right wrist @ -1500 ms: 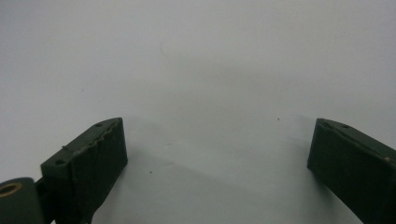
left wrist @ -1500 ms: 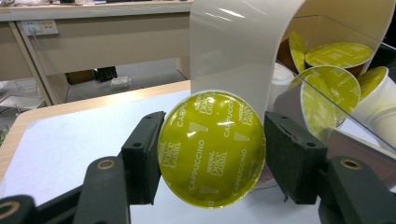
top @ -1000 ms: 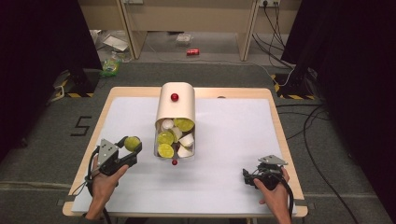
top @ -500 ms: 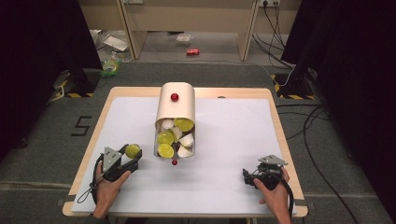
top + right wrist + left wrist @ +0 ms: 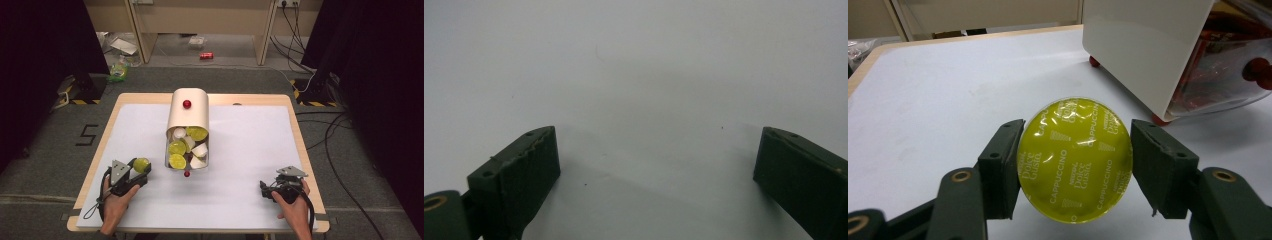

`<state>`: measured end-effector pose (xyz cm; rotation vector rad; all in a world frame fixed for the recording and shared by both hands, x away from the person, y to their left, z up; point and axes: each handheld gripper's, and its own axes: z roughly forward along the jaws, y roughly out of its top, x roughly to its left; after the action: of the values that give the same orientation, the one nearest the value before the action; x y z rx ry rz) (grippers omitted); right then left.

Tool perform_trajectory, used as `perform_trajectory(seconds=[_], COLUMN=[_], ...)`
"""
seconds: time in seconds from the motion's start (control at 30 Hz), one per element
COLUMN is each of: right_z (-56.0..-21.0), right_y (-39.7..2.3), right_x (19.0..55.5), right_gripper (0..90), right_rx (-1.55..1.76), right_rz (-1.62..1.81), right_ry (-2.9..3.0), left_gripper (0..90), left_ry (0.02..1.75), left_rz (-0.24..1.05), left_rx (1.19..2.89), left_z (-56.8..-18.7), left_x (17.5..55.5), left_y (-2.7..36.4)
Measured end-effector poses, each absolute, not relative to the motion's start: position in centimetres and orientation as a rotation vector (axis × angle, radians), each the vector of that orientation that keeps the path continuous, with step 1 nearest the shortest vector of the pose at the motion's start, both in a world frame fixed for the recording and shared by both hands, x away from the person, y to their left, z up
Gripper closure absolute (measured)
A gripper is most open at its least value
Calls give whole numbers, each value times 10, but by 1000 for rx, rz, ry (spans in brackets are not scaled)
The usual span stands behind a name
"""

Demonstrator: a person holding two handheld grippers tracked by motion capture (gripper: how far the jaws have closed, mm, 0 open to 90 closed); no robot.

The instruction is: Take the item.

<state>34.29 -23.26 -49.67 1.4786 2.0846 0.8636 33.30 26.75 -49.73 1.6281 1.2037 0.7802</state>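
My left gripper point(image 5: 141, 167) point(image 5: 1075, 160) is shut on a yellow-green coffee capsule point(image 5: 1075, 159) point(image 5: 141, 165) printed "Dolce Gusto Cappuccino", its foil lid facing the camera. It hovers low over the white table top point(image 5: 240, 150) at the front left. A cream dispenser box point(image 5: 188, 117) with a red knob lies in the middle of the table, its clear front showing several yellow-green and white capsules point(image 5: 185, 147). In the left gripper view the box point(image 5: 1148, 45) stands at the upper right. My right gripper point(image 5: 264, 188) point(image 5: 656, 170) rests open at the front right, nothing between its jaws.
The table has a wooden rim point(image 5: 300, 145). Beyond it, on the grey floor, lie a red can point(image 5: 206, 55), some litter point(image 5: 119, 67) at the left and cables point(image 5: 330, 125) at the right. Dark curtains hang on both sides.
My left gripper has come down and toward the front edge with the capsule still in its jaws. The right gripper has stayed where it was.
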Motion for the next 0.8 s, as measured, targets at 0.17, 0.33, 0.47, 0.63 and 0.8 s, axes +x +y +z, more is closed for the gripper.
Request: perform_trajectory(seconds=[0.17, 0.33, 0.47, 0.63, 0.8], right_z=[-497, -497, -497, -497, -497], right_y=[-233, -233, -233, -233, -233], right_x=[343, 343, 343, 343, 343], right_gripper=[48, 47, 47, 47, 47], right_rx=[1481, 1481, 1479, 1479, 1478], right_rz=[865, 865, 864, 864, 864], right_ry=[2085, 2085, 2085, 2085, 2086], left_gripper=[403, 402, 401, 399, 390], left_ry=[1235, 1252, 1266, 1287, 1300], left_rz=[763, 738, 725, 709, 702], left_rx=[1652, 1665, 1674, 1693, 1694], left_z=[-497, -498, -498, -498, -498], left_x=[335, 337, 338, 341, 342], left_y=[268, 268, 268, 267, 268])
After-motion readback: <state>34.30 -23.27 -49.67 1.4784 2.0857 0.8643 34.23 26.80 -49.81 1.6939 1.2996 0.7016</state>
